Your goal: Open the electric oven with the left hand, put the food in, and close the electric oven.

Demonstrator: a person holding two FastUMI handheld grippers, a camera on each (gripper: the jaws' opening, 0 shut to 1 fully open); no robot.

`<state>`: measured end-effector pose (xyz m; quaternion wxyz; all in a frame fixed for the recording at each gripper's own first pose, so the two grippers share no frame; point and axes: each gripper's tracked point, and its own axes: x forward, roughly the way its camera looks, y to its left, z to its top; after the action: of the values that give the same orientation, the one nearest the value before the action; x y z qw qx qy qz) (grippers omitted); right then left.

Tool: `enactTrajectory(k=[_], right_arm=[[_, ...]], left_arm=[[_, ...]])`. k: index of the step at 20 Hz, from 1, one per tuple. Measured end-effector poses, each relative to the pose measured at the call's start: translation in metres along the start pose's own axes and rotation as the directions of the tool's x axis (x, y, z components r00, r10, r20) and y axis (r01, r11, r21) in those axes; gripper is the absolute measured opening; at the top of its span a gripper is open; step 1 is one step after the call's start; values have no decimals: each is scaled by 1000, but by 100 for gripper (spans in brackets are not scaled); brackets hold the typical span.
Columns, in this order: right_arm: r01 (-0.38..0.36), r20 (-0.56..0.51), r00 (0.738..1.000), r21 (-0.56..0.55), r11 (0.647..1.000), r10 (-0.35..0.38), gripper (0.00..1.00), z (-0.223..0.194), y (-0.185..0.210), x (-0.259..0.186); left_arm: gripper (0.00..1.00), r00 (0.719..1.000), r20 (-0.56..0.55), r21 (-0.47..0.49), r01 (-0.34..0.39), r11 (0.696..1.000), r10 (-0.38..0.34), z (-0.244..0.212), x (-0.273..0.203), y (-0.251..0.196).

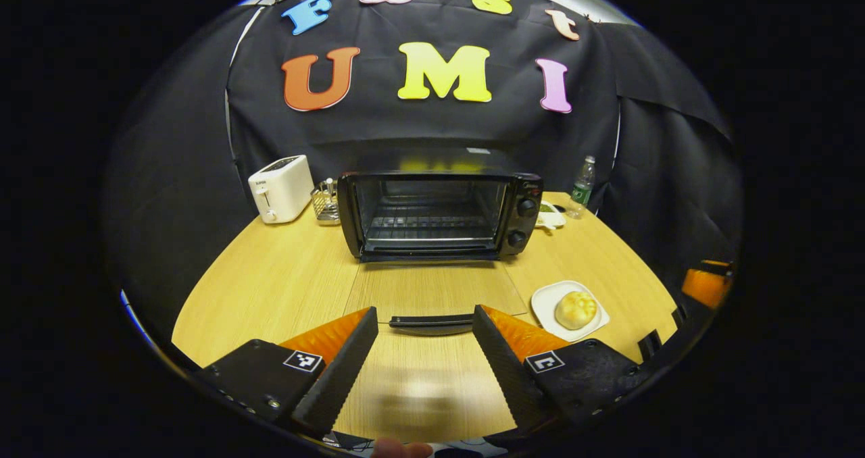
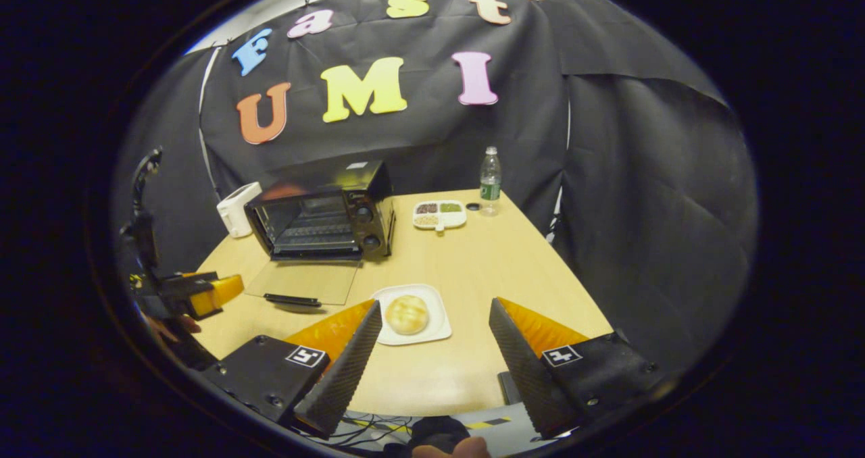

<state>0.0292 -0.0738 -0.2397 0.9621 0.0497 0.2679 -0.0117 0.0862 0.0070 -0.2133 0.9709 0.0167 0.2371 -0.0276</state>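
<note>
Left gripper (image 1: 424, 350) spread wide, holding nothing, hovering over the table (image 1: 270, 282) just short of the handle (image 1: 431, 321) of the oven door (image 1: 432, 289), which lies folded flat. Right gripper (image 2: 432, 350) also spread and empty, bun (image 2: 407, 313) on its white plate (image 2: 432, 333) sitting just beyond the fingertips. Electric oven (image 1: 439, 211) stands open at the back of the table, rack visible inside, toaster (image 1: 280, 188) to its left, water bottle (image 1: 582, 186) to its right.

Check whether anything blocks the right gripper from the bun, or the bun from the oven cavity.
Nothing visible does. The right gripper is open, bare table before the bun on its plate. The oven door lies flat open.
</note>
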Motion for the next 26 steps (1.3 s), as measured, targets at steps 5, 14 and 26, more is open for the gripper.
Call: enactTrajectory(k=[5,14,26], right_arm=[[-42,-93,995,-20,999,40,100,-40,17,56],[-60,-193,980,-55,997,48,100,-84,28,131],[-82,-251,966,-59,995,65,76,-94,34,168]], left_arm=[[93,998,59,-12,-7,1000,8,35,-48,-4],[93,995,66,-65,-75,995,79,56,-81,12],[93,988,17,-93,-149,984,151,48,-83,24]])
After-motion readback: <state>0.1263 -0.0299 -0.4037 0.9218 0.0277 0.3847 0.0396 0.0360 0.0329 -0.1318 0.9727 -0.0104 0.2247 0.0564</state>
